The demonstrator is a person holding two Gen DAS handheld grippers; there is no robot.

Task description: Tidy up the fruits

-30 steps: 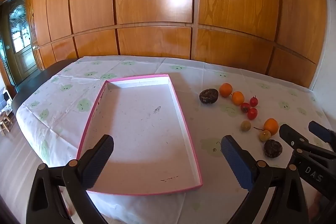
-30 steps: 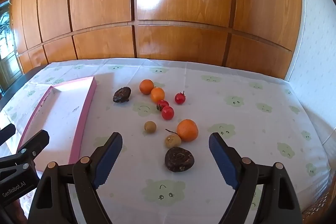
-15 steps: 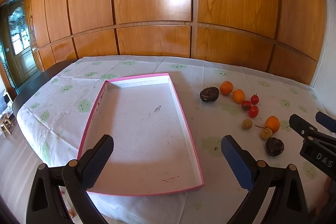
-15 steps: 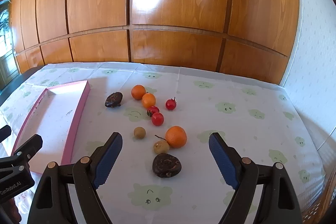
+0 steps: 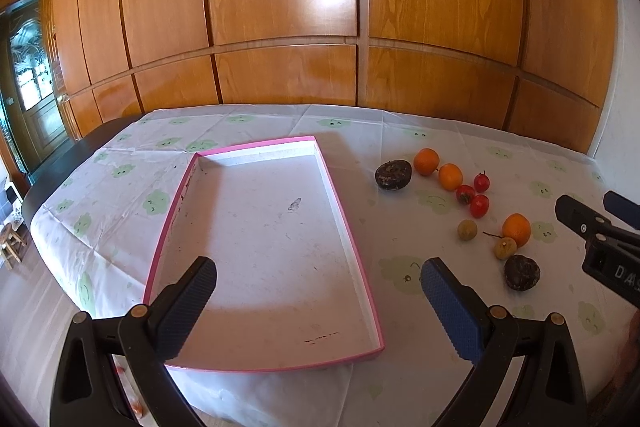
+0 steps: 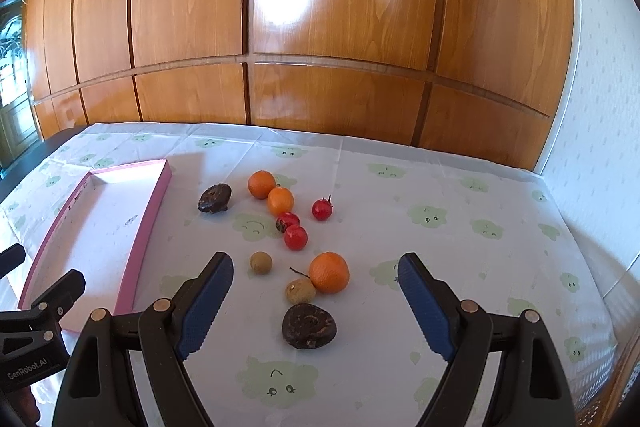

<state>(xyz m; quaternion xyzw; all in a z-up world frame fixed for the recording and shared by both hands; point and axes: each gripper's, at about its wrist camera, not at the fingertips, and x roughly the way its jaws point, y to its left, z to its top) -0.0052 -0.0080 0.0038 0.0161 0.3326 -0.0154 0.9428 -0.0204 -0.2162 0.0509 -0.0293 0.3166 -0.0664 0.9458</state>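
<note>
Both claws are held wide and empty: the left claw (image 5: 318, 291) over the shallow pink-rimmed tray (image 5: 362, 259), the right claw (image 6: 314, 293) above the wrinkled dark-brown fruit (image 6: 309, 325) on the bench (image 6: 460, 247), right of the tray.

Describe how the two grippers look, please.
Both grippers, left and right, are black plastic clamps with brass-coloured rivets. Their fingers carry blue ribbed pads. The left body reads "GenRobot.AI" in white; the right body shows white letters "DAS".
</note>
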